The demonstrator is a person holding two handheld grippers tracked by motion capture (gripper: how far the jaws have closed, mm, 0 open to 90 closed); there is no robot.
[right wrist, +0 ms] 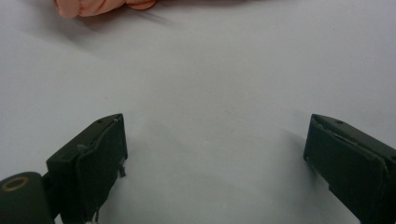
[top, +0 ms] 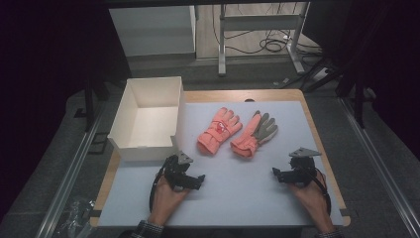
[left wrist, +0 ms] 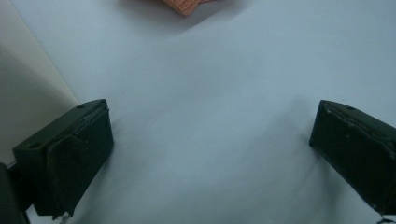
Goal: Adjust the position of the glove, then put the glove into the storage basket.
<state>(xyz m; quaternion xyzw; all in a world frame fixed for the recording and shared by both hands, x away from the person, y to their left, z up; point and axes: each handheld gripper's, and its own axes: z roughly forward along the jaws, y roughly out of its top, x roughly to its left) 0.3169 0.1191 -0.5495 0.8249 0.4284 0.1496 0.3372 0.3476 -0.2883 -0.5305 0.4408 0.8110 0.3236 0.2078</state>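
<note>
Two coral-pink gloves lie side by side in the middle of the white mat: the left glove [top: 218,130] back up with a red patch, the right glove [top: 253,135] palm up with a grey palm. My left gripper [top: 195,181] rests low on the mat in front of the box, open, nothing between its jaws. My right gripper [top: 278,174] sits near the mat's front right, also open and empty. In the left gripper view a glove's cuff edge [left wrist: 184,5] peeks in at the top. A glove's cuff [right wrist: 100,6] also lies ahead in the right gripper view.
An open white cardboard box [top: 146,144] stands on the table's left side, just behind my left gripper; its wall [left wrist: 23,93] is close at the left gripper view's left. The wooden table edge [top: 317,134] borders the mat on the right.
</note>
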